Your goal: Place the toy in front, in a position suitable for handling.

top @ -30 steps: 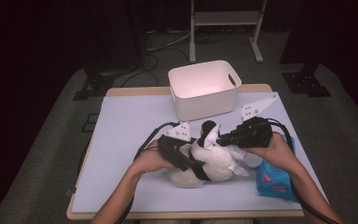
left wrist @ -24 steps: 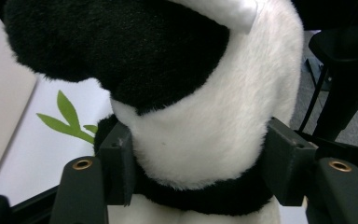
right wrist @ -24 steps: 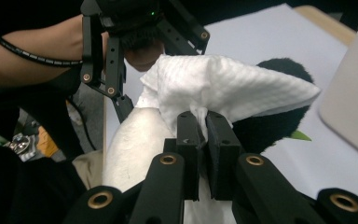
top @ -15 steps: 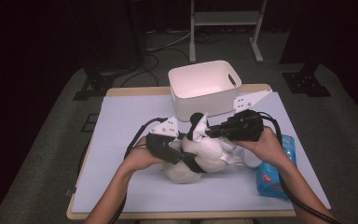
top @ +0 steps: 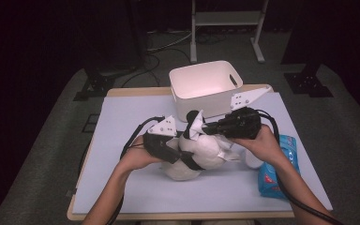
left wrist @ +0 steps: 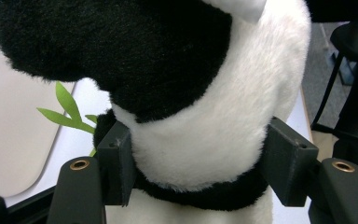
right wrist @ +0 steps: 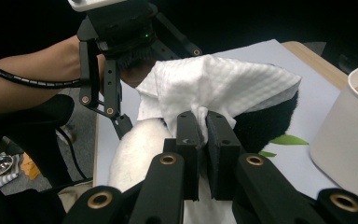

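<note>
The left tongs (left wrist: 198, 172) have just been closing and now clamp the waist of the plush panda (top: 194, 152), pads pressed into its white fur in the left gripper view. The right tongs (right wrist: 204, 135) are pressed together on a bunched white wipe (right wrist: 214, 86) draped over the panda's head. Compared with a second ago, the panda and both hands sit a little higher and closer to the white bin (top: 206, 89), near the middle of the bench (top: 122, 117). With the toy steadied, wiping its head looks like the step in hand. A blue wipe pack (top: 276, 171) lies by the right forearm.
</note>
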`<state>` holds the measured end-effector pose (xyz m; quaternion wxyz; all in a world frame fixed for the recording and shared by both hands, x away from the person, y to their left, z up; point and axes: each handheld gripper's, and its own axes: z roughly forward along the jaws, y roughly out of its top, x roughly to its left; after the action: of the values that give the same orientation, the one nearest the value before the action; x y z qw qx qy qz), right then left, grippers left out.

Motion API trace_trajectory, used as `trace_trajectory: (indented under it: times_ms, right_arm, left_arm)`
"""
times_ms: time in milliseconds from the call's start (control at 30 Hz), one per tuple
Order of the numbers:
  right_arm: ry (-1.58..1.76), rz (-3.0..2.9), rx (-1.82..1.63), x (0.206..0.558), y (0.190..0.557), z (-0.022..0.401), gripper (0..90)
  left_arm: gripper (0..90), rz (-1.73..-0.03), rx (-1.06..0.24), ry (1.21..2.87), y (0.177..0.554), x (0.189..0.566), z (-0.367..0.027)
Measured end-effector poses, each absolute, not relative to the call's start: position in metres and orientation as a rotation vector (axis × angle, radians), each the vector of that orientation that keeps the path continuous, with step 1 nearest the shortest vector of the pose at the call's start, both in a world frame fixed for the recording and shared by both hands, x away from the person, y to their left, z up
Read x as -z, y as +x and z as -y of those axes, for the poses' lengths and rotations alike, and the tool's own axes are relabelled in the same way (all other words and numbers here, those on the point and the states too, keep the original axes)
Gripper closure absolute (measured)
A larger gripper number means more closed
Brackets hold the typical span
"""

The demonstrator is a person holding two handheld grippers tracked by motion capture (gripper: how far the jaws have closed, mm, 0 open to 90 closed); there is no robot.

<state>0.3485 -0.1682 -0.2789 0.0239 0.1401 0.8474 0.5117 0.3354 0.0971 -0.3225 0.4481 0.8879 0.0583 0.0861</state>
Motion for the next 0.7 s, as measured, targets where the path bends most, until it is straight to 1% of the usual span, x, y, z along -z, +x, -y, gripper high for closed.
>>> trace_trajectory:
  times_ms: [167,300,467,700]
  right_arm:
    - [0.461,-2.643,-1.552,0.284,0.351,0.174,83.7]
    - [0.456,-2.648,-1.558,0.282,0.348,0.174,83.5]
    - [0.436,-2.708,-1.411,0.288,0.346,0.167,83.3]
    - [0.514,-2.731,-1.409,0.306,0.346,0.193,83.4]
  left_arm:
    - [34.7,-0.157,-0.198,2.196,0.336,0.329,-0.091]
    - [33.7,-0.133,-0.192,2.217,0.334,0.332,-0.077]
    - [33.2,-0.132,-0.172,2.243,0.335,0.340,-0.065]
    - [28.2,-0.156,-0.126,2.260,0.337,0.343,-0.058]
